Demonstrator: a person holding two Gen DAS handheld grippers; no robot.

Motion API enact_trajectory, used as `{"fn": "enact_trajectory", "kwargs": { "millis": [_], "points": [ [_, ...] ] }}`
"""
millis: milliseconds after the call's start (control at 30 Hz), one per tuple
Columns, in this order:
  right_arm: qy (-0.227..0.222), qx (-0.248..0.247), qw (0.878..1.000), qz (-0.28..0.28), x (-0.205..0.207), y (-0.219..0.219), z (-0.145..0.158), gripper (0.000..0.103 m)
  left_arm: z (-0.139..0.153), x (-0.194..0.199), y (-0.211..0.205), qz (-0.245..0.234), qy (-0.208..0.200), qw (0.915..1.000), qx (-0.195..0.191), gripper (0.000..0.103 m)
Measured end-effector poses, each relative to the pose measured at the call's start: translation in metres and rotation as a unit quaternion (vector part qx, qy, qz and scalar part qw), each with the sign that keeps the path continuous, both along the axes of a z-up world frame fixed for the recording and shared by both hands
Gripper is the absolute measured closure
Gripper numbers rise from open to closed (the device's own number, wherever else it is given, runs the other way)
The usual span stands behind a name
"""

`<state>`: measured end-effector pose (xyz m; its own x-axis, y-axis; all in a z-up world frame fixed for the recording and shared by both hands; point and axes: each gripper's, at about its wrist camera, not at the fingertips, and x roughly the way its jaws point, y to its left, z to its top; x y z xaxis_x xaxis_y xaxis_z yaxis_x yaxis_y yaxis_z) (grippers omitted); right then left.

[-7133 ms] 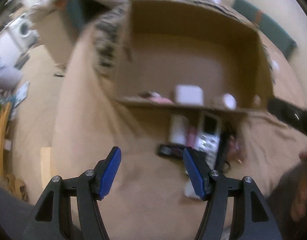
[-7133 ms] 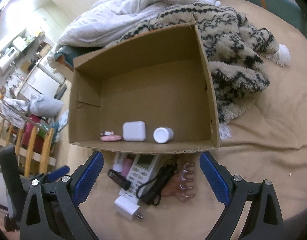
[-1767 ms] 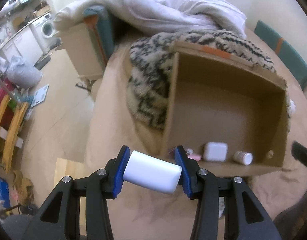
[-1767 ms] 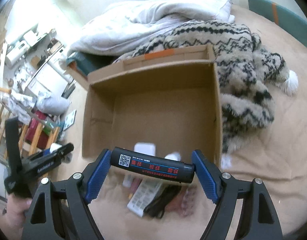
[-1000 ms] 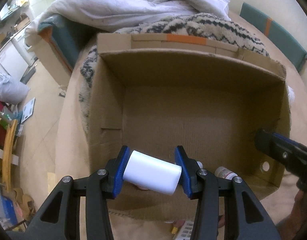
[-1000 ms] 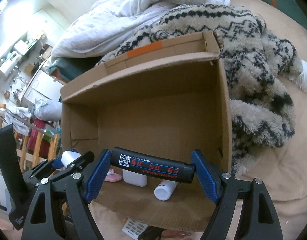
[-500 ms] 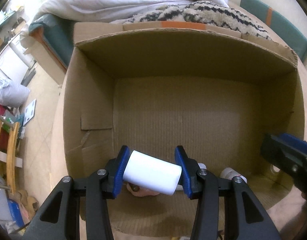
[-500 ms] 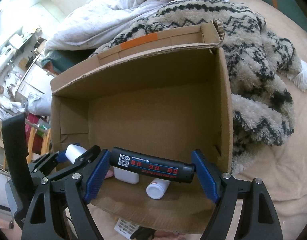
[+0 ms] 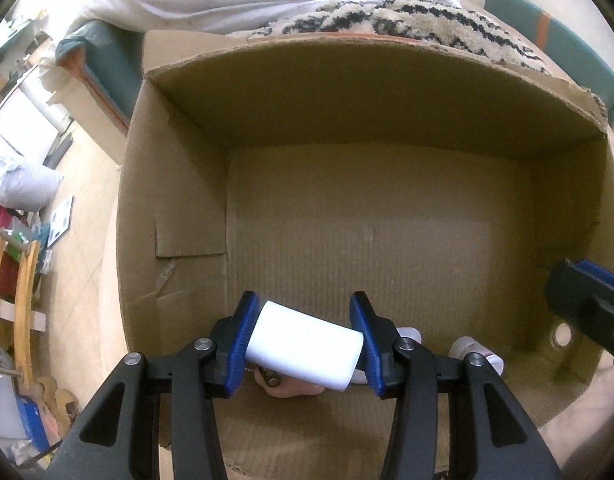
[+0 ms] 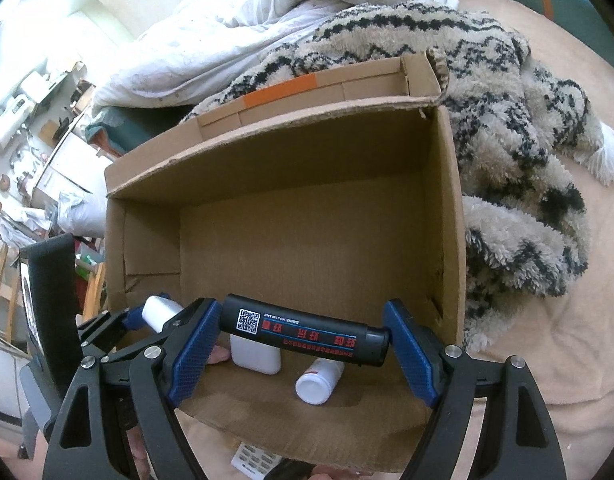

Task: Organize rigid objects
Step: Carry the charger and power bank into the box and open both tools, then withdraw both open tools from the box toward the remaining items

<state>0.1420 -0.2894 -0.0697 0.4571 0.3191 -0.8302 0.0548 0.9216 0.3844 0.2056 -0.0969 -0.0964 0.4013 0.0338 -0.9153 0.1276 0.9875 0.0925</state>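
Note:
My left gripper is shut on a white rounded block and holds it over the near left part of the open cardboard box. My right gripper is shut on a black cylinder with a QR code and red characters, held over the box's near edge. Inside the box lie a white square case, a small white bottle and a pink item. The left gripper also shows in the right wrist view, and the right gripper's finger shows in the left wrist view.
A black-and-cream fleece blanket lies behind and right of the box, with a white duvet beyond it. A white remote peeks out in front of the box. The bed's left edge drops to the floor.
Both grippers have come closer to the box with their objects held; the box fills more of both views. Seven seconds ago both grippers were open and empty.

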Motion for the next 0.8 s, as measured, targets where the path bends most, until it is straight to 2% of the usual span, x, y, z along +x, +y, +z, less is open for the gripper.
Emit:
{"fn": "enact_trajectory", "kwargs": {
  "millis": [33, 67, 100, 133, 200, 633, 800],
  "points": [
    [-0.003, -0.001, 1.0, -0.001, 0.0, 0.0, 0.001, 0.012, 0.001, 0.0, 0.0, 0.0, 0.0, 1.0, -0.002, 0.059],
    [-0.006, 0.0, 1.0, -0.003, 0.0, 0.0, 0.002, 0.005, 0.002, 0.001, 0.0, -0.001, 0.001, 1.0, -0.003, 0.052],
    [-0.01, 0.009, 1.0, -0.001, 0.0, 0.0, 0.003, 0.003, 0.004, 0.0, 0.0, 0.0, 0.0, 1.0, -0.004, 0.043],
    [-0.012, 0.013, 1.0, -0.001, 0.0, 0.0, 0.004, 0.0, 0.007, 0.0, 0.001, 0.0, -0.004, 1.0, -0.007, 0.039],
    [-0.019, 0.019, 1.0, 0.0, -0.001, 0.0, 0.006, 0.0, 0.012, -0.002, 0.001, 0.001, -0.01, 0.9999, -0.008, 0.035],
    [-0.061, 0.031, 0.998, -0.011, -0.006, -0.006, 0.024, 0.0, 0.025, -0.007, 0.007, 0.016, -0.015, 0.9997, -0.009, 0.034],
    [-0.095, 0.02, 0.995, -0.002, -0.014, -0.003, 0.035, 0.0, 0.039, -0.015, 0.012, 0.017, -0.032, 0.9992, -0.015, 0.034]
  ]
}}
